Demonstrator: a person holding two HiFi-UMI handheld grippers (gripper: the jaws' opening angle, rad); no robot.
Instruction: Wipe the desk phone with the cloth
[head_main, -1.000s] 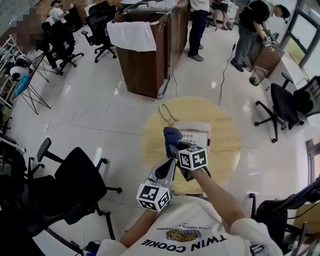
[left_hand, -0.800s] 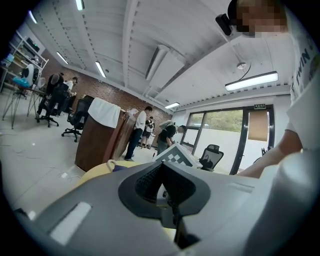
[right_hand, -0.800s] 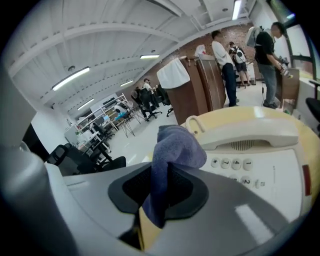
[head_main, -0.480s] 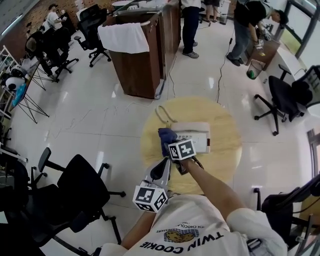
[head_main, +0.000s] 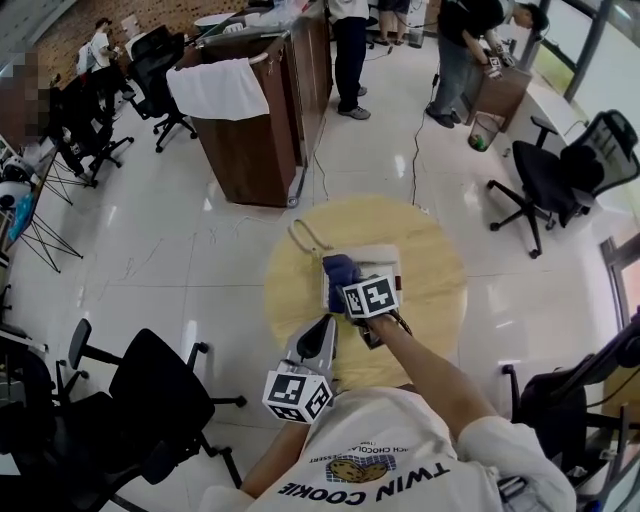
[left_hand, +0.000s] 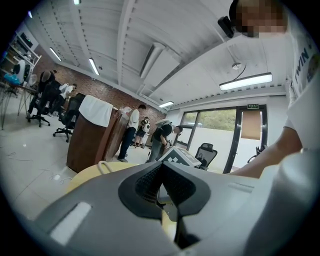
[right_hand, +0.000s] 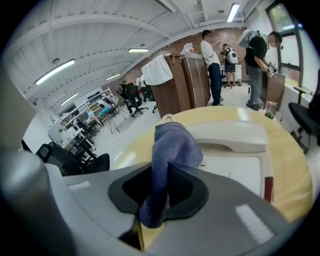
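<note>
Blue cloth (head_main: 341, 268) clamped at the desk phone's (head_main: 388, 258) left end.
Head view: the phone sits mid-way on the round wooden bench (head_main: 440, 290); the right hand-held gripper (head_main: 347, 286) reaches over it with the cloth, seemingly touching the phone, while the left hand-held gripper (head_main: 324, 332) hangs back at the near edge. Left gripper view: jaws pressed together, nothing between them. Right gripper view: jaws closed on the cloth, which bunches up just beside the handset (right_hand: 235, 137).

White floor (head_main: 150, 250), seemingly brick wall (left_hand: 107, 92)
</note>
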